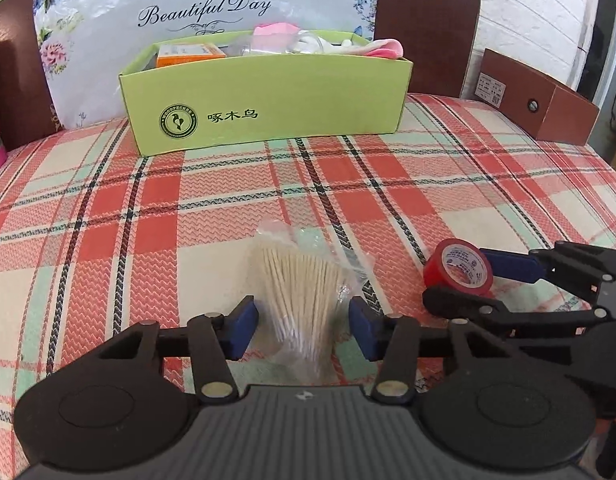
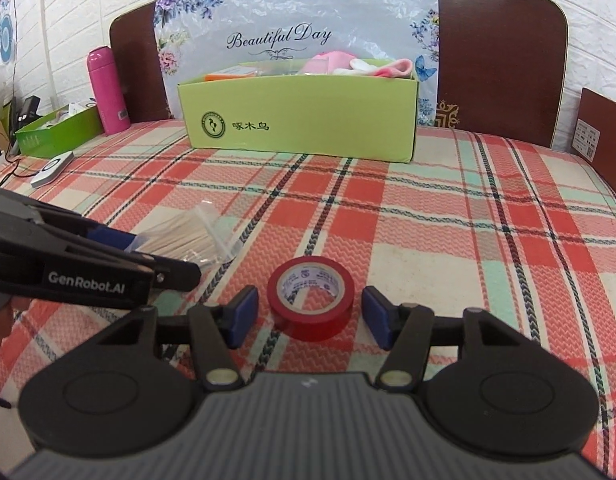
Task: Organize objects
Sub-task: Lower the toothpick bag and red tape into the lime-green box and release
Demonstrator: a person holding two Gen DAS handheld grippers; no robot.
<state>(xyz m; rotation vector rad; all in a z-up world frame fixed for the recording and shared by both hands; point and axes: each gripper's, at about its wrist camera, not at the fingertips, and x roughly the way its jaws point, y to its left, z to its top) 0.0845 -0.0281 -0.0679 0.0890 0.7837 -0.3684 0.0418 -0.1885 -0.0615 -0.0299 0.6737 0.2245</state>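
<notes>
A clear bag of cotton swabs (image 1: 304, 296) lies on the plaid bedspread between the open fingers of my left gripper (image 1: 304, 330), with small gaps on both sides. A red tape roll (image 2: 311, 298) lies flat between the open fingers of my right gripper (image 2: 309, 316), untouched. The tape roll also shows in the left wrist view (image 1: 457, 268), with the right gripper (image 1: 459, 280) around it. The swab bag shows in the right wrist view (image 2: 188, 240), partly hidden by the left gripper (image 2: 140, 252). A green open box (image 1: 268, 104) stands at the back, also in the right wrist view (image 2: 300, 120).
The green box holds an orange packet (image 1: 188, 54) and pink and white items (image 1: 304, 42). A brown box (image 1: 547, 100) stands at the back right. A pink bottle (image 2: 108, 88), a smaller green box (image 2: 58, 130) and a white device (image 2: 52, 168) sit at the left.
</notes>
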